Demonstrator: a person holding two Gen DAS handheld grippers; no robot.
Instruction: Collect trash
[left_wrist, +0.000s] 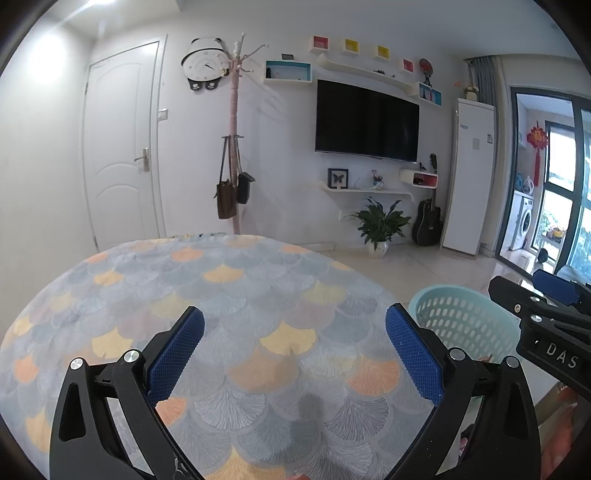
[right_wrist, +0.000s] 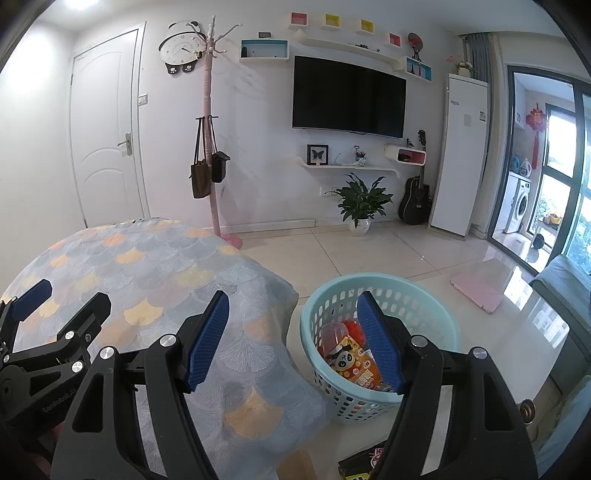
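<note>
The trash that shows is light packaging: in the right wrist view a pale blue basket (right_wrist: 380, 332) stands on the floor just beside the corner of the bench (right_wrist: 155, 280), which is covered with a cloth of fan-shaped patches, and inside the basket lie an orange snack packet with a panda face (right_wrist: 352, 363) and a red piece (right_wrist: 332, 336) that may be a lid or cup, partly hidden by the claw finger. One more piece, a dark wrapper (right_wrist: 364, 461), lies on the floor in front of the basket at the lower edge of the view, and it looks to be the piece not yet collected. I judge it thin, soft and crinkly, nearly weightless and a little slippery, so it should be pinched at a raised edge or a fold, not pressed flat against the tiles; it will bend but not break. The count: one basket, two pieces seen inside it, though more may lie under them, one wrapper on the floor, none on the cloth. The right claw (right_wrist: 293, 338) hangs over the gap between bench and basket with its blue pads wide apart and nothing between them. The left claw (left_wrist: 295, 352) hovers over the cloth, likewise spread and empty.
</note>
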